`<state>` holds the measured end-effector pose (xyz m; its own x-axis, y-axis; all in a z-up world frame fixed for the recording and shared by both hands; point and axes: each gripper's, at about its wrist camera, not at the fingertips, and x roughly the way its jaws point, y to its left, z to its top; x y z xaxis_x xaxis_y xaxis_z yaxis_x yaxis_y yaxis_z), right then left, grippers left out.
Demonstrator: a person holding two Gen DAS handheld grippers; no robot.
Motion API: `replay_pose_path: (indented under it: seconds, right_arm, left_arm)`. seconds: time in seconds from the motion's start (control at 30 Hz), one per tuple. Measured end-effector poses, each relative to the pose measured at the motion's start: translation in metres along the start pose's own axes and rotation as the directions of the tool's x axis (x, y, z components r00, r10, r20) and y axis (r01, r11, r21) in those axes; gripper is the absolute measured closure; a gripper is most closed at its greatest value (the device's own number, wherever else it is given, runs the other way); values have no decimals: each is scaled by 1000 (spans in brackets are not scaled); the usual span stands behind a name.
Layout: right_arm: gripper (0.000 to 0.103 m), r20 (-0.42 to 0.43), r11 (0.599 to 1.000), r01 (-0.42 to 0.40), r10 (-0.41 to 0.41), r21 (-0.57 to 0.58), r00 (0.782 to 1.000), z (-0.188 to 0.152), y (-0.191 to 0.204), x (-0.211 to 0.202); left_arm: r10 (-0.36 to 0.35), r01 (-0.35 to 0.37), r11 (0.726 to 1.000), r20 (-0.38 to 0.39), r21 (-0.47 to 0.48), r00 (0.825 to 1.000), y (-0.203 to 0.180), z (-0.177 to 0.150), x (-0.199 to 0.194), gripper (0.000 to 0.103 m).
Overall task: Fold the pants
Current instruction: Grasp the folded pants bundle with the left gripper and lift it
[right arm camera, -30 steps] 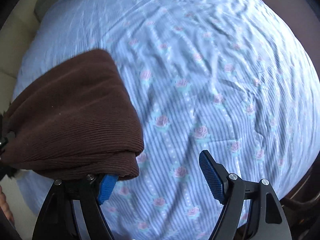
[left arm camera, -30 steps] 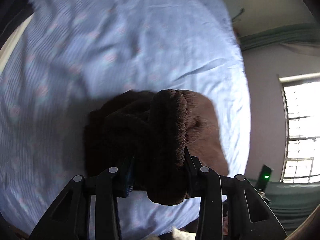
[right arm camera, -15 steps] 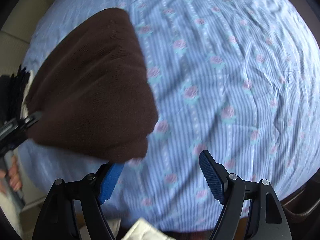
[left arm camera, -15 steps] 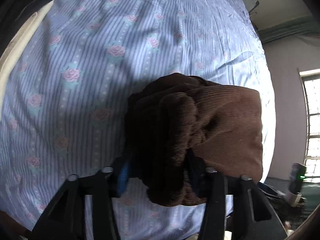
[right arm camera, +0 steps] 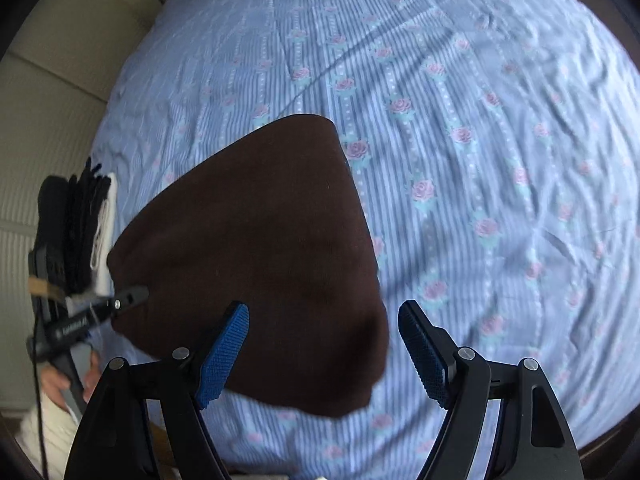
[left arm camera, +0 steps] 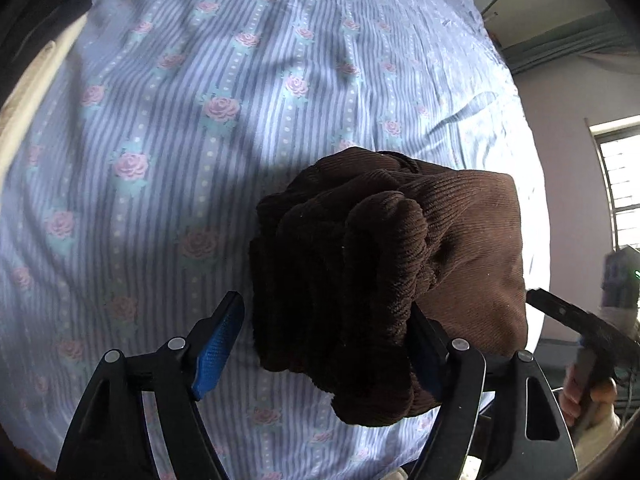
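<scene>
Left tool [left arm camera: 320, 344] has just opened around bunched brown corduroy pants [left arm camera: 384, 272].

Faint white lettering on the left gripper [right arm camera: 86, 322] — too blurred to read; no other text anywhere.

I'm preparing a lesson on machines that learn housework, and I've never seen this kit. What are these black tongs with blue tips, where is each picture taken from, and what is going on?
No robot here: a person holds one pair of tongs in each hand, with a camera on each looking along its fingers. Both views look down on a bed sheet with blue stripes and roses. On it lie folded brown pants. In the left view, the left tongs have just been opening; the bunched end of the pants sits between the fingers, and the blue pad on the picture's left stands clear of it. The right tongs are open and hold nothing.
</scene>
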<state>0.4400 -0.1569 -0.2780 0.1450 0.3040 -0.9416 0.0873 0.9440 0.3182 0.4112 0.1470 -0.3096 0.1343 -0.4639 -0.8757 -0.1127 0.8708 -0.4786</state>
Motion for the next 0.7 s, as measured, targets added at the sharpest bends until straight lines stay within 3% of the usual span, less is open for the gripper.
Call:
replay_pose_path:
  seconds: [0.37, 0.7]
  right_arm:
    - [25, -101, 997, -62, 67, 54, 993, 21, -10, 63]
    - [24, -139, 988, -111, 126, 107, 982, 30, -17, 100]
  left_arm:
    - [-172, 169, 982, -30, -82, 985, 18, 11, 28, 23]
    - [-204, 192, 972, -76, -134, 976, 29, 21, 48, 20]
